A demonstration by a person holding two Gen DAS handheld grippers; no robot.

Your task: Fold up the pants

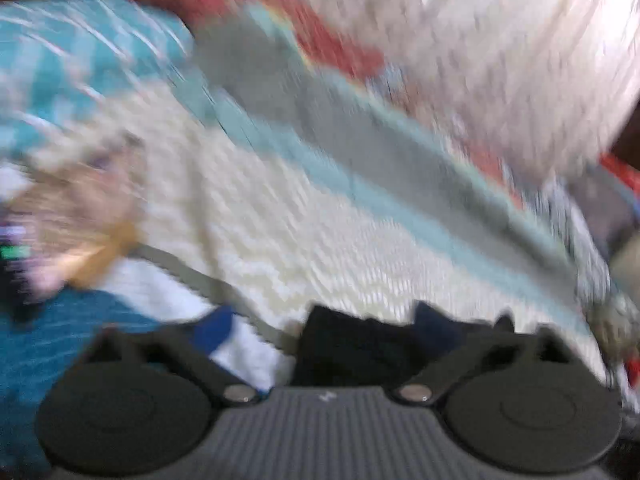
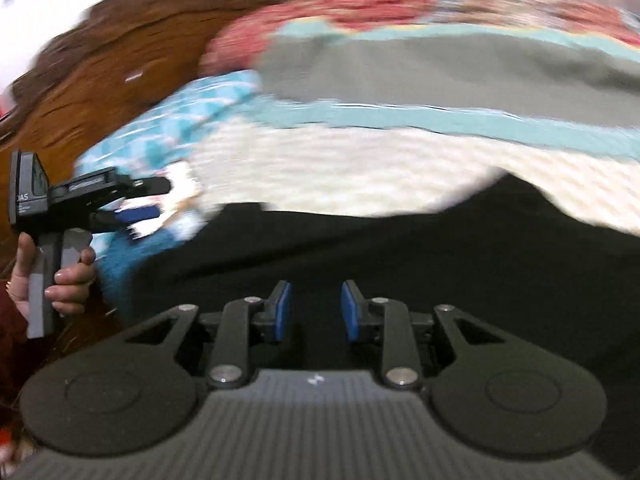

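The black pants lie spread on the bed, filling the lower right wrist view. My right gripper hovers over them, open and empty, blue pads apart. In the blurred left wrist view, my left gripper has its blue pads wide apart, with a fold of black pants between them. The left gripper also shows in the right wrist view, held by a hand at the pants' left edge, its jaws apart.
The bed carries a cream knitted blanket, a grey and teal striped cover, a teal patterned cloth and red patterned fabric. A brown wooden headboard stands at the left. A white pillow lies at the back.
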